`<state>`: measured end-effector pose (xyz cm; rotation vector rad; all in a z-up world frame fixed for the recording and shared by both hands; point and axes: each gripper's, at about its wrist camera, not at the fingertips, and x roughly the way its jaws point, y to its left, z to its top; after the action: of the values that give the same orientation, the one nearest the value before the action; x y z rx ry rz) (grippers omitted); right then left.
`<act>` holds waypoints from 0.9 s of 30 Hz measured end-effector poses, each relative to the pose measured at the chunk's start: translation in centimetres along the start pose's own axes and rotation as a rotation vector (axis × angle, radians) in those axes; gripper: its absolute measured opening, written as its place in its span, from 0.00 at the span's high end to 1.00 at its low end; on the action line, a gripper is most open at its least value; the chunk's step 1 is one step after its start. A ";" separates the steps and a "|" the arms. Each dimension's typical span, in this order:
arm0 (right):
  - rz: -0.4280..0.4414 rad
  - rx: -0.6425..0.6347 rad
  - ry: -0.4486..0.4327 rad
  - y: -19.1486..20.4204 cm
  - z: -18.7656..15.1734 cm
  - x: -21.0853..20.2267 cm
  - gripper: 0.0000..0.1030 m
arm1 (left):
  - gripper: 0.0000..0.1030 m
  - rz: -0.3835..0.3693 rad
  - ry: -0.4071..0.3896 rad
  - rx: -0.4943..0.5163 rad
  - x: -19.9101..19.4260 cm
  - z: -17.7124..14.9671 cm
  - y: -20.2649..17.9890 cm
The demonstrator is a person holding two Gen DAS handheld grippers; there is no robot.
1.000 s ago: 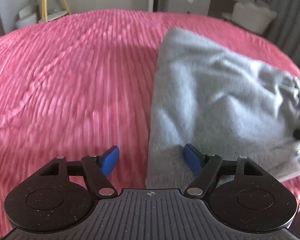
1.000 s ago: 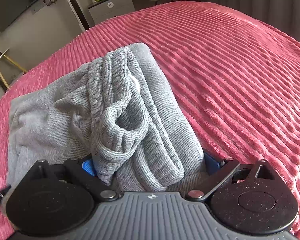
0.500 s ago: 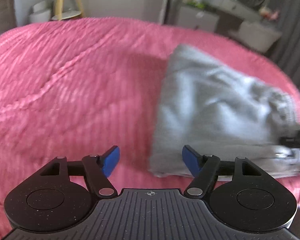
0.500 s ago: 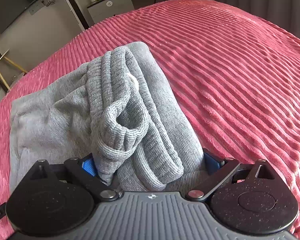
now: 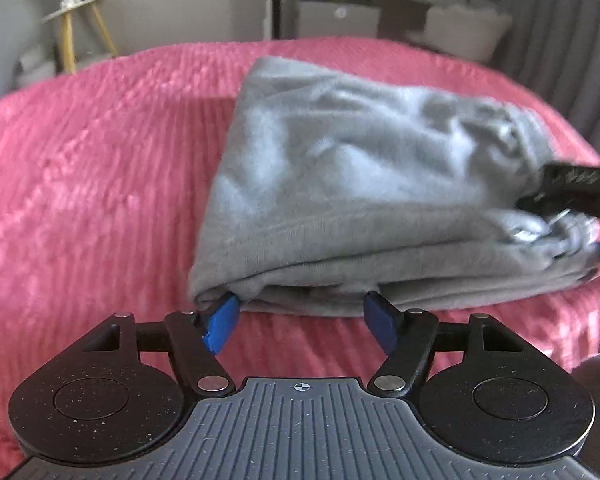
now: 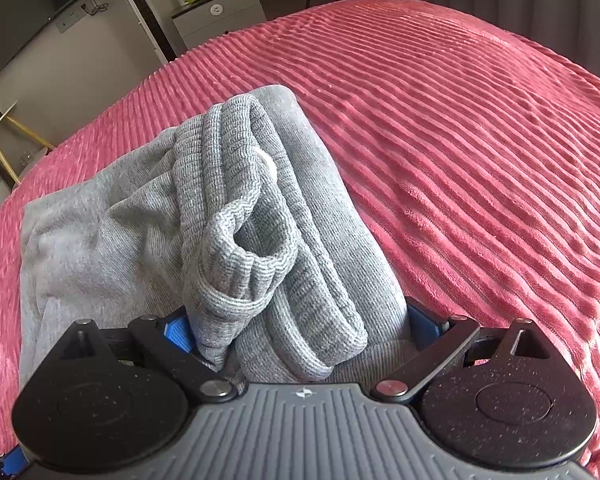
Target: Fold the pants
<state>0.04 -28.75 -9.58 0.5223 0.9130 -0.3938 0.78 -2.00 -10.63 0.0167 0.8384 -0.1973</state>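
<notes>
Grey pants (image 5: 364, 184) lie folded in a thick stack on a pink ribbed bedspread (image 5: 84, 184). My left gripper (image 5: 300, 320) is open and empty, its blue fingertips at the near folded edge of the stack. In the right wrist view the ribbed waistband and cuffs of the pants (image 6: 260, 232) bulge between the wide-open fingers of my right gripper (image 6: 296, 328). The right gripper also shows as a dark shape at the right end of the stack in the left wrist view (image 5: 572, 192).
The bedspread (image 6: 480, 140) stretches wide to the left and right of the pants. Beyond the bed stand a small round side table (image 5: 76, 12), drawers (image 6: 216, 16), a wall TV (image 6: 24, 12), a chair (image 5: 464, 32) and grey curtains (image 5: 572, 40).
My left gripper has shifted right and lower, from beside the stack's left edge to face its near folded edge. The right gripper stays around the waistband end, still open.
</notes>
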 end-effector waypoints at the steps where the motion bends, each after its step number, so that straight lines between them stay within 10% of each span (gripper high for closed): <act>1: 0.001 0.000 0.001 -0.1 0.1 0.0 0.05 | 0.26 -0.010 -0.003 -0.007 -0.2 0.1 0.0; 5: -0.003 0.002 -0.001 -0.1 0.1 0.0 0.05 | 0.25 -0.108 -0.009 -0.032 -0.7 0.4 0.0; 10: 0.000 0.003 -0.001 -0.1 0.1 0.0 0.05 | 0.31 0.002 0.028 0.002 1.4 0.7 -0.1; 27: 0.003 0.001 -0.001 -0.1 0.1 0.0 0.05 | 0.31 -0.058 0.058 -0.152 1.2 0.6 2.8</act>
<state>0.02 -28.90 -9.55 0.5244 0.9111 -0.3916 2.48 0.46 -11.27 -0.1453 0.9109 -0.1877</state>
